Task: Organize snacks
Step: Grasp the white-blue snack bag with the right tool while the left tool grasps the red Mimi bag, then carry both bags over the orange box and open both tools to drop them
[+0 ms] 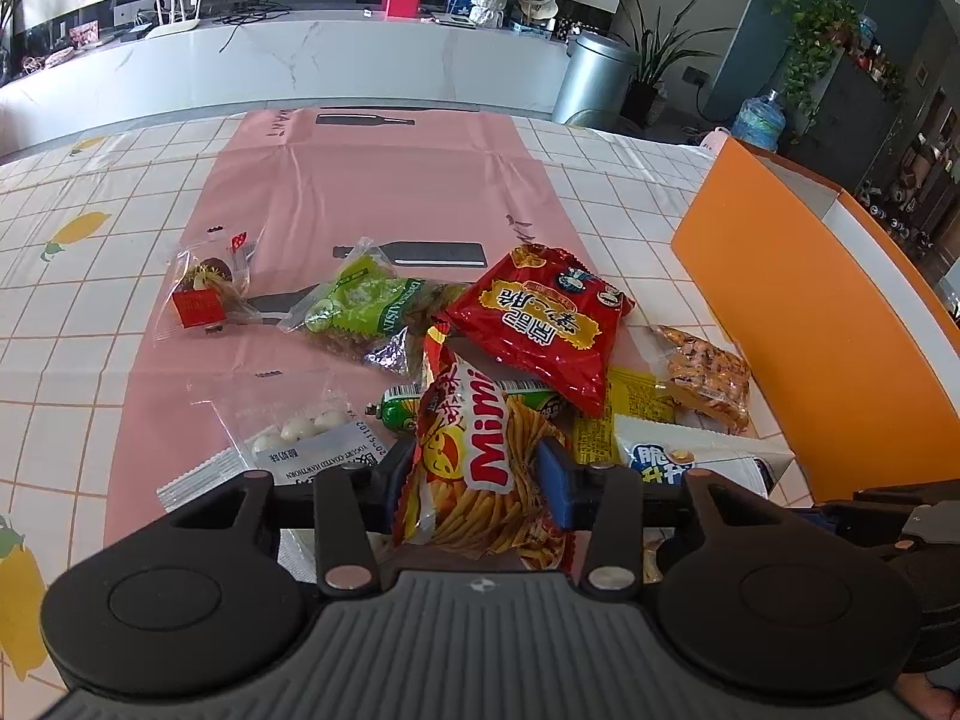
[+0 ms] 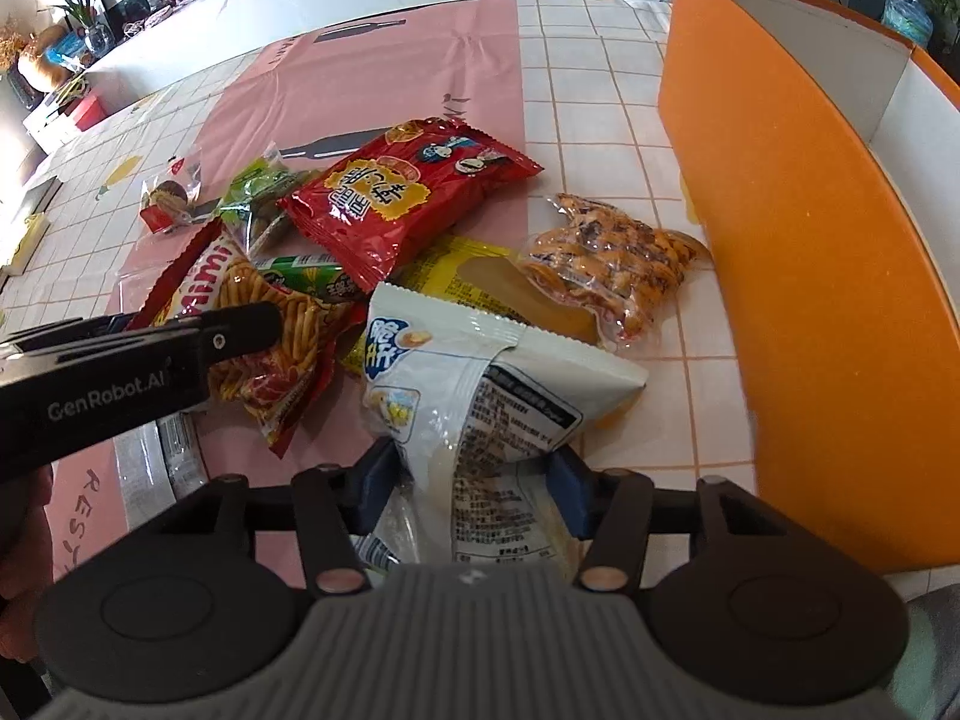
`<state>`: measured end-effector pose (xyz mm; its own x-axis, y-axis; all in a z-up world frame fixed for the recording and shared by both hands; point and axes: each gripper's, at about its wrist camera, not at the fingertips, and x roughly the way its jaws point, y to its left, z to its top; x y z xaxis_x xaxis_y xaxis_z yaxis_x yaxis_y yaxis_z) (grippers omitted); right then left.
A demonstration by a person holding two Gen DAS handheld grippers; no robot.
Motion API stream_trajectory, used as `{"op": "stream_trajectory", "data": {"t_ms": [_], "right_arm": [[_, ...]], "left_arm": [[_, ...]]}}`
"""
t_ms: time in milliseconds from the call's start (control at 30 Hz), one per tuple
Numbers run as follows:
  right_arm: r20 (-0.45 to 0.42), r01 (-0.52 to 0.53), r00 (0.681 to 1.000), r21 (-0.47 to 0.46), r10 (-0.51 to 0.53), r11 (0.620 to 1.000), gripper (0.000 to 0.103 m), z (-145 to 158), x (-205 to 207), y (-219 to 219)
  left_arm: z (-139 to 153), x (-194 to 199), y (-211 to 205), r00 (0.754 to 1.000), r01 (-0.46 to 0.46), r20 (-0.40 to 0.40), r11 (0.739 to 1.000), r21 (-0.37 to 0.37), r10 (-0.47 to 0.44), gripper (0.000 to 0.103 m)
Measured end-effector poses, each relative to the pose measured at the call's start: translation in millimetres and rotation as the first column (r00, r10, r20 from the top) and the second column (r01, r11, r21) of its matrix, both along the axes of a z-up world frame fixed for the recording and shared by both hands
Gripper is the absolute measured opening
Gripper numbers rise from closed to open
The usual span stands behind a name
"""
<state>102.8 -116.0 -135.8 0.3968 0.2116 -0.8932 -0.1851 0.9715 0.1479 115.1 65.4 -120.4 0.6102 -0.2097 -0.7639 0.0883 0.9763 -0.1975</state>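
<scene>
Two claws are working a heap of snacks on the tiled table [image 2: 600, 60]: the left claw [image 1: 477, 483] is pinching the Mimi stick-snack bag [image 1: 480, 468] between its blue pads, the bag's long axis running straight ahead from the claw, while the right claw [image 2: 474, 480] is clamping the white-and-blue packet [image 2: 474, 384], which is rising forward from its pads. The orange box [image 2: 798, 276] is standing open-topped just to the right of the right claw, the nearer of the two; its inside is showing white walls, and any contents are hidden. The red bag [image 1: 540, 324], green raisin pack [image 1: 360, 306] and orange cracker pack [image 1: 708, 375] are lying ahead, untouched.
</scene>
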Motion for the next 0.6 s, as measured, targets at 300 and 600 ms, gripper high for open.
{"op": "stream_trajectory", "data": {"t_ms": [300,600], "right_arm": [[0.035,-0.045,0.998,0.021,0.044,0.999,0.039,23.9,-15.1,-3.4],[0.171,-0.098,0.981,0.032,0.091,0.995,0.039,80.0,-34.0,-24.9]], "left_arm": [[23.3,-16.5,-2.6,1.0,-0.01,0.003,1.0,0.023,0.01,0.039],[62.9,-41.1,-2.7,0.998,-0.041,0.058,0.999,0.007,0.04,0.039]]}}
